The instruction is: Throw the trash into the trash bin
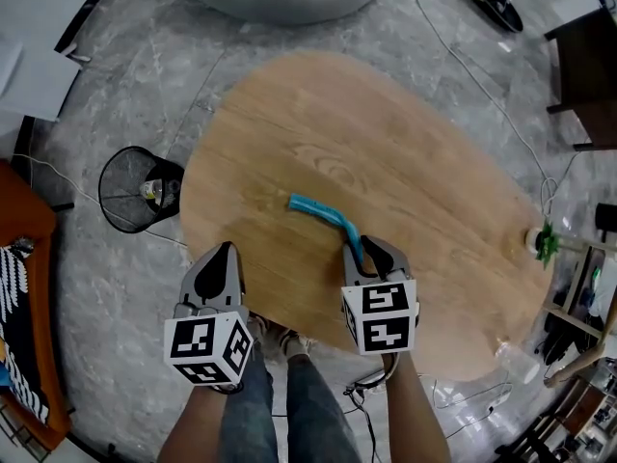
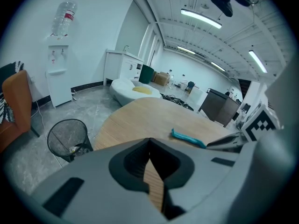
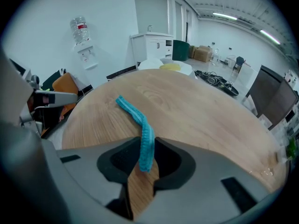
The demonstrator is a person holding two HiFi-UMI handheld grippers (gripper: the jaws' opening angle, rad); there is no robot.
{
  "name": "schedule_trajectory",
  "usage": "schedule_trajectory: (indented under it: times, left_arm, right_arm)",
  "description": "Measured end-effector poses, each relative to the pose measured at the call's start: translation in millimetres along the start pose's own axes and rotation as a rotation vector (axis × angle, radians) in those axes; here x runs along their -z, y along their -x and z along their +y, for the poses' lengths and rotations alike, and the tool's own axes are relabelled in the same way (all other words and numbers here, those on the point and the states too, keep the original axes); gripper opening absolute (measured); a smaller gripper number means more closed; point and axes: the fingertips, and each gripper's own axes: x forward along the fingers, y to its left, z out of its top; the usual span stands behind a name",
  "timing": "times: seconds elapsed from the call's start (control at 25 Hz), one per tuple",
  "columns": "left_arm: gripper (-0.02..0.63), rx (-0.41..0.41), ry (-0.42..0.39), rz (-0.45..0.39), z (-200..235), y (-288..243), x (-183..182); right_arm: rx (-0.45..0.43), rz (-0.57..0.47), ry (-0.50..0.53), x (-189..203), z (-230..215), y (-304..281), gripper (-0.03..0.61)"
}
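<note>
Teal pleated strip (image 1: 323,212) lies on the wooden counter (image 1: 415,133), towards the edge nearest us.

Right gripper (image 3: 146,141): jaws narrow, closed onto the strip's near end. We see the strip filling the gap between the tips. Its last bit hangs behind them, and the rest curves away flat on the counter.

Left gripper (image 2: 149,140): jaws together, nothing between them. It hovers over the counter's near-left edge.

Black wire trash bin (image 1: 120,177) stands on the grey floor (image 1: 116,85) just beside the counter's left side. We note some small item inside it.
</note>
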Motion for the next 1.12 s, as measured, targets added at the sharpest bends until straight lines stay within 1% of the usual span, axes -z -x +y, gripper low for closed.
schedule_trajectory:
  times: [0.36,0.52,0.68,0.88,1.12]
  left_arm:
    - [-0.008,-0.014,0.011,-0.013,18,1,-5]
    - [-0.008,-0.016,0.019,-0.015,23,4,-6]
    - [-0.008,-0.018,0.026,-0.016,30,7,-8]
    - [-0.008,-0.032,0.043,-0.035,44,17,-19]
    - [-0.008,-0.06,0.074,-0.061,71,32,-40]
  right_arm:
    - [0.032,0.021,-0.001,-1,-1,0,0.028]
    - [0.028,0.027,-0.012,-2,0,4,0.02]
    - [0.037,0.007,-0.01,-10,4,10,0.018]
    - [0.037,-0.023,0.001,-31,16,16,0.018]
    - [0.021,-0.063,0.033,-74,41,21,0.018]
